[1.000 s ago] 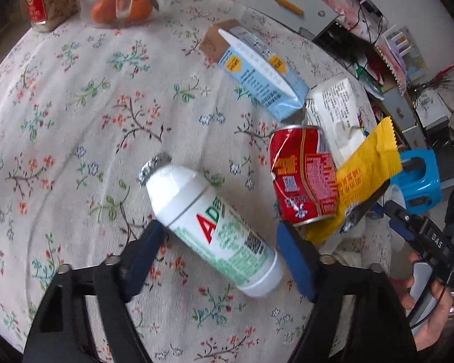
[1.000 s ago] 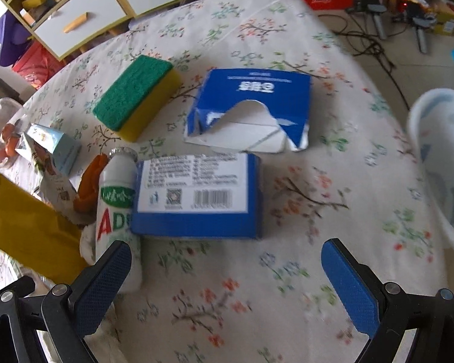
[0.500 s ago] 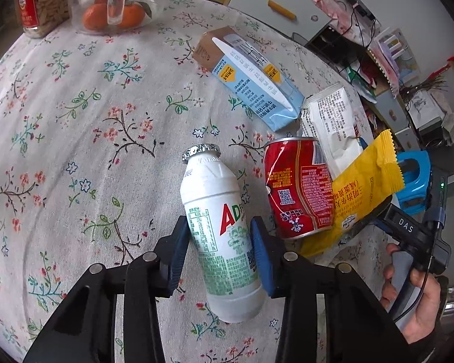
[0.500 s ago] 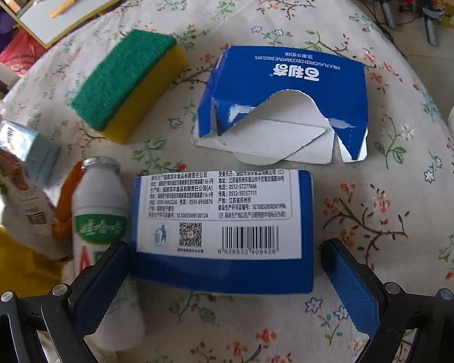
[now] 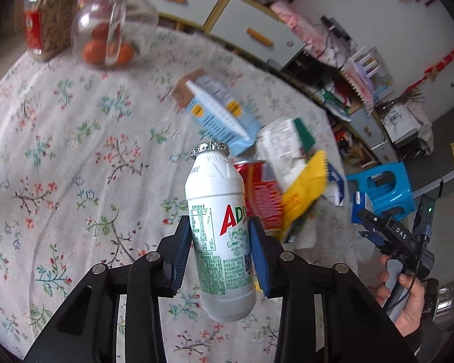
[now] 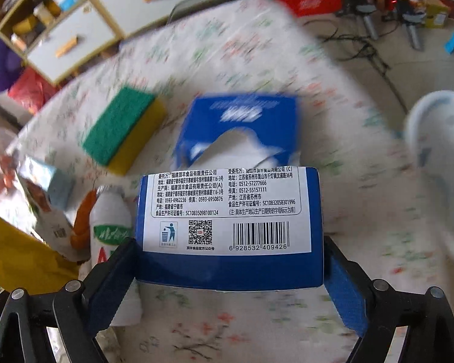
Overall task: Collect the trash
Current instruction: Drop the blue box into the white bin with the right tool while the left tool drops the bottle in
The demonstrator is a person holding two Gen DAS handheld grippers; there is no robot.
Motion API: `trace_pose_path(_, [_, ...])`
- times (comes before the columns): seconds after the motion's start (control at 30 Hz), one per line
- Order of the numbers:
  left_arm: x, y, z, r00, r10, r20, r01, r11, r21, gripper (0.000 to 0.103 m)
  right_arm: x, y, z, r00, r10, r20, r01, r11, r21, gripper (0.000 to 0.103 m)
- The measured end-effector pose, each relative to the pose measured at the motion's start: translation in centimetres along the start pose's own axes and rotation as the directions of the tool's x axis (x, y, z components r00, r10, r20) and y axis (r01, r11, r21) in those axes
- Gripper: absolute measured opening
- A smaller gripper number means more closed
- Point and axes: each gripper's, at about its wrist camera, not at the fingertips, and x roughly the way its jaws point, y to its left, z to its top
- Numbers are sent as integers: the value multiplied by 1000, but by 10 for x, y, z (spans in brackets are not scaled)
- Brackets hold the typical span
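1. Grippers are both gripping trash: the left gripper point(image 5: 221, 251) is clamping a white AD milk bottle point(image 5: 219, 236) between its blue pads, foil cap pointing away from it.
2. Just beyond and right of that bottle, a red can point(image 5: 261, 199), a yellow wrapper point(image 5: 302, 187) and a light-blue carton point(image 5: 218, 112) are lying on the floral tablecloth point(image 5: 60, 151).
3. The right gripper point(image 6: 230, 269) is squeezing a blue biscuit box point(image 6: 230, 227), barcode side up.
4. Ahead of it, a torn blue box point(image 6: 242, 127) and a green-and-yellow sponge point(image 6: 124, 130) are sitting on the cloth.
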Motion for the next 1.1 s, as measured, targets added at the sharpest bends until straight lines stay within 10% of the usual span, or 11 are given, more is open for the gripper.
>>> trace_pose_path(0.5, [0,-157,-5,995,-96,-20,98,956,275,40,-50,-159,12,984,-161,73,134,949,284,95])
trace_pose_path(1.1, [154,-330,-60,966,-101,-239,203,868,453,40,-107,-233,-13,963,-237,126,184,924,337,103])
